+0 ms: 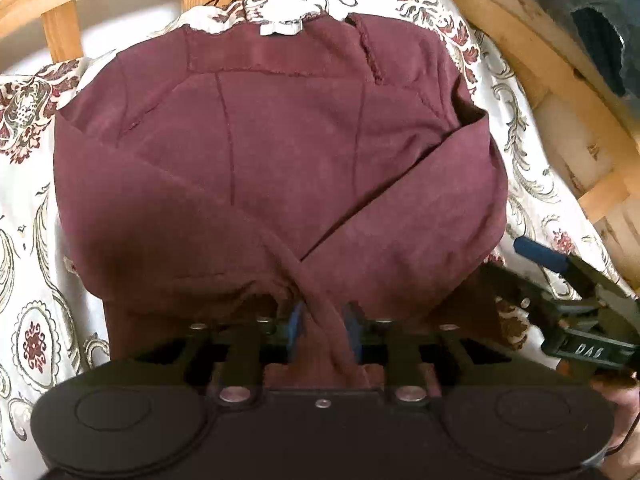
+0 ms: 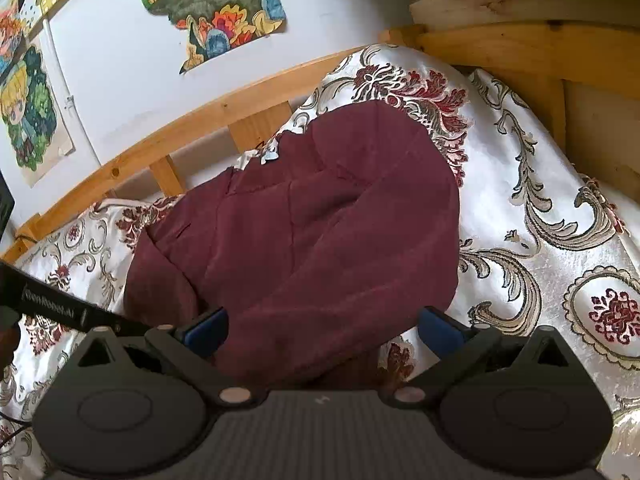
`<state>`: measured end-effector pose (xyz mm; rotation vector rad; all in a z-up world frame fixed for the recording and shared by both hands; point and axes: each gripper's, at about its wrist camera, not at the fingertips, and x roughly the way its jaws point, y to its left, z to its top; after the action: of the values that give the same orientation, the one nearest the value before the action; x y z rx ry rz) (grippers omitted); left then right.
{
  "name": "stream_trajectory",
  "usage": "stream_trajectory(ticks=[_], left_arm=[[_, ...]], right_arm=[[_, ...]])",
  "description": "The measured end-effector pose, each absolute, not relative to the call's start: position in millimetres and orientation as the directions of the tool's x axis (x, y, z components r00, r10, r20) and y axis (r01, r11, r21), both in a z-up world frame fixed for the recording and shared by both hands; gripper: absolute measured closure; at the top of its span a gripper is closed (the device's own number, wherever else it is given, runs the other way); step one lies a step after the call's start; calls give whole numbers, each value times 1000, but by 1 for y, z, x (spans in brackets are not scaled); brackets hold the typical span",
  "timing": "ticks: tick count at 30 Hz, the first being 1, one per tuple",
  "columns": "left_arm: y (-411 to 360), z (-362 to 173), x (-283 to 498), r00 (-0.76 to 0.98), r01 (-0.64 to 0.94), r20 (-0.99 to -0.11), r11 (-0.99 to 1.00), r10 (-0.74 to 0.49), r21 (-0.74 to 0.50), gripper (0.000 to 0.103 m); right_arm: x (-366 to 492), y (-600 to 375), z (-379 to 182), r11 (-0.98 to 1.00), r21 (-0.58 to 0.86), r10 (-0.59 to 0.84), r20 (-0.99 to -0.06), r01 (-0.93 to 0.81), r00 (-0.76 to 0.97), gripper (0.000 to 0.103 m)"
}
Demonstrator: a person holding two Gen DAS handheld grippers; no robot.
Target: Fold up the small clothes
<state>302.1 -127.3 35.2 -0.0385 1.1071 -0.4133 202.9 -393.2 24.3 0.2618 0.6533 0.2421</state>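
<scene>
A maroon sweatshirt (image 1: 288, 152) lies on the patterned bedspread, neck label toward the wooden rail, both sleeves folded across its body. The left sleeve's cuff (image 1: 324, 332) runs between the blue pads of my left gripper (image 1: 324, 326); the jaws stand slightly apart around it and the pads do not visibly squeeze the cloth. My right gripper (image 2: 322, 332) is wide open just above the garment's near edge (image 2: 304, 264), gripping nothing. In the left wrist view the right gripper (image 1: 560, 280) sits at the sweatshirt's right side.
A floral white bedspread (image 2: 532, 208) covers the bed. A wooden slatted bed rail (image 2: 224, 108) runs behind the garment, with another wooden frame (image 1: 560, 92) on the right. Cartoon posters (image 2: 216, 4) hang on the white wall.
</scene>
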Motion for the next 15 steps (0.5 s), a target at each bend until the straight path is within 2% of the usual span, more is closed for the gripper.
stream_trajectory(ticks=[2,7,10,15], left_arm=[[-120,39,301,400,301,-849,925,-344,-233,54],[-84,49,292,487,272,-828,949,-277,-157,40],[-55,47,292,539,199,-824,977,-174,-76,39],[-11,30,300,604,96,-796,995,-36,29,39]], right_arm=[[202,-387,23,939,307,311,-569,-154,761,0],[197,-364,20,915,326,390,-568,-237,725,0],[193,-344,16,886,357,459,-577,-297,676,1],[187,-312,14,870,325,493,-588,-370,641,16]])
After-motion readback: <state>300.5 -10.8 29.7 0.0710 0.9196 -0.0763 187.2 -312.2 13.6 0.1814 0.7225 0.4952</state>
